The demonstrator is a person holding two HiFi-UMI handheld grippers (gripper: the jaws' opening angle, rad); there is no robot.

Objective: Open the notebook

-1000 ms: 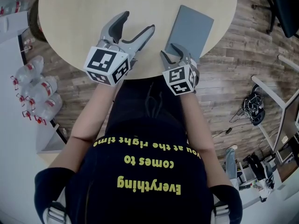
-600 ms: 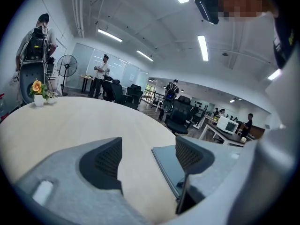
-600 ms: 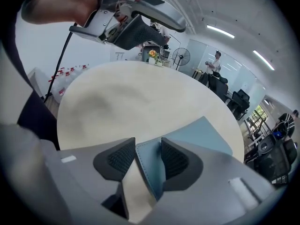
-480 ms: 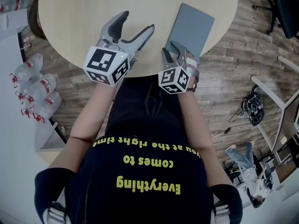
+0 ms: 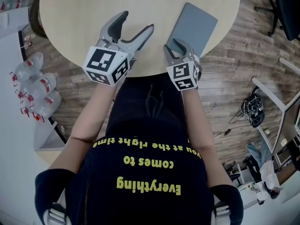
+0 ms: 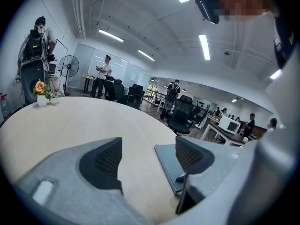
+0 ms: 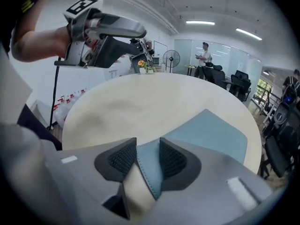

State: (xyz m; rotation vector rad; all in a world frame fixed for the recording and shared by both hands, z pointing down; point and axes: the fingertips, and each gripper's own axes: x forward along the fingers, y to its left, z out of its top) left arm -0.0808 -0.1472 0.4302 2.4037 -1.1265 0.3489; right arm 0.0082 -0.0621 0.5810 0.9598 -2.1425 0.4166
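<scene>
**Right tool pinches the notebook's near corner**

The grey notebook (image 5: 194,27) lies flat on the right side of the round, pale bench (image 5: 84,13), close to the edge nearest the person. Its cover looks shut. The right tool (image 5: 177,46) is at the notebook's near corner. Seen along its own jaws, they are drawn in narrow, with the stitched edge of the cover pinched between the two dark pads. I can't tell whether that corner has left the bench.

The left tool (image 5: 136,25) hovers just beside it over bare bench, its jaws spread wide with nothing between them. From that side the notebook shows just past its right jaw.

Further out, some water bottles (image 5: 35,88) lie on the wooden floor to the left. An office chair (image 5: 286,3) stands off to the far right.
</scene>
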